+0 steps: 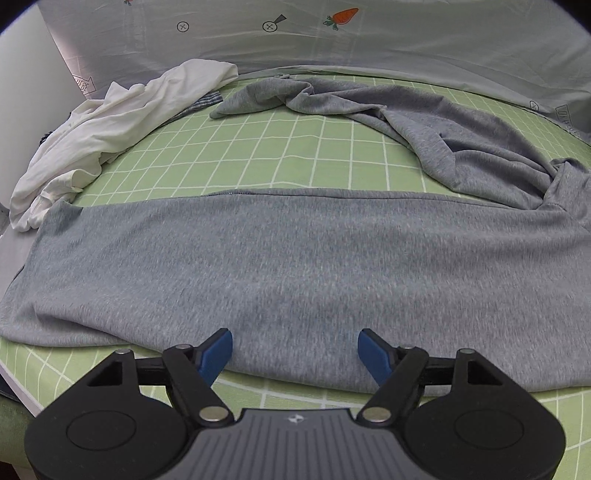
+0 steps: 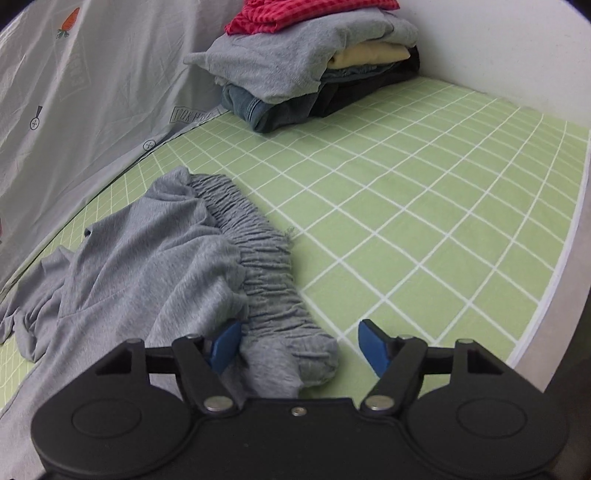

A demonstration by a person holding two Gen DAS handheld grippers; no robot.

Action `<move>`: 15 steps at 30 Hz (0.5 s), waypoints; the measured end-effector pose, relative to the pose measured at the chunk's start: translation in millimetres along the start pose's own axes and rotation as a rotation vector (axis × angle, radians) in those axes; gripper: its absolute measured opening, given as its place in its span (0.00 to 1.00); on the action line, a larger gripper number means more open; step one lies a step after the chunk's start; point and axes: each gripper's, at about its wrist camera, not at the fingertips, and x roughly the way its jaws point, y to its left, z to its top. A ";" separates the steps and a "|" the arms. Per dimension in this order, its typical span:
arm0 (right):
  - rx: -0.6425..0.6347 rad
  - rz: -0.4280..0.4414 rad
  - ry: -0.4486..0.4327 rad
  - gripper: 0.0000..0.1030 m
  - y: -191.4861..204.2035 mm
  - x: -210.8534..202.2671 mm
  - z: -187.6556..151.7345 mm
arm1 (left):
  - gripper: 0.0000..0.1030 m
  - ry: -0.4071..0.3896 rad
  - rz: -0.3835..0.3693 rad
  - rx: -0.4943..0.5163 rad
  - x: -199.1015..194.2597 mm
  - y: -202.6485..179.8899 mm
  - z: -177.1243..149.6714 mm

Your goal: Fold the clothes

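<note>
Your left gripper (image 1: 295,349) is hovering with jaws spread wide and holding nothing, above the near edge of the grey trousers (image 1: 258,266) lying flat on the green checked sheet (image 1: 258,151); your right gripper (image 2: 297,341) is standing open too — the gathered waistband (image 2: 266,266) is lying between its fingers, gripped by neither; a crumpled white garment (image 1: 110,122) is lying beyond on the left, a folded stack (image 2: 314,62) far right, a printed grey cloth (image 1: 369,40) hanging behind.

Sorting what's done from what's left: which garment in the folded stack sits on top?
The red checked one tops the folded stack. Below it lie a grey garment, a pale yellow one, then dark denim.
</note>
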 end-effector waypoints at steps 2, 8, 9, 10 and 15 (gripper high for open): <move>-0.046 0.007 0.021 0.66 6.5 1.6 -2.0 | 0.74 -0.003 0.009 -0.014 -5.2 -7.3 1.2; -0.147 0.082 0.060 0.23 14.0 5.2 10.5 | 0.74 -0.019 0.038 -0.041 -19.3 -24.5 3.1; -0.173 0.075 0.041 0.14 14.5 5.7 16.7 | 0.74 -0.023 0.042 -0.046 -21.8 -26.7 3.9; -0.205 0.063 0.005 0.13 15.3 6.0 26.2 | 0.74 -0.027 0.046 -0.052 -24.2 -28.9 4.7; -0.316 -0.010 -0.341 0.09 17.6 -2.9 114.3 | 0.74 -0.058 0.083 -0.068 -32.5 -29.4 7.1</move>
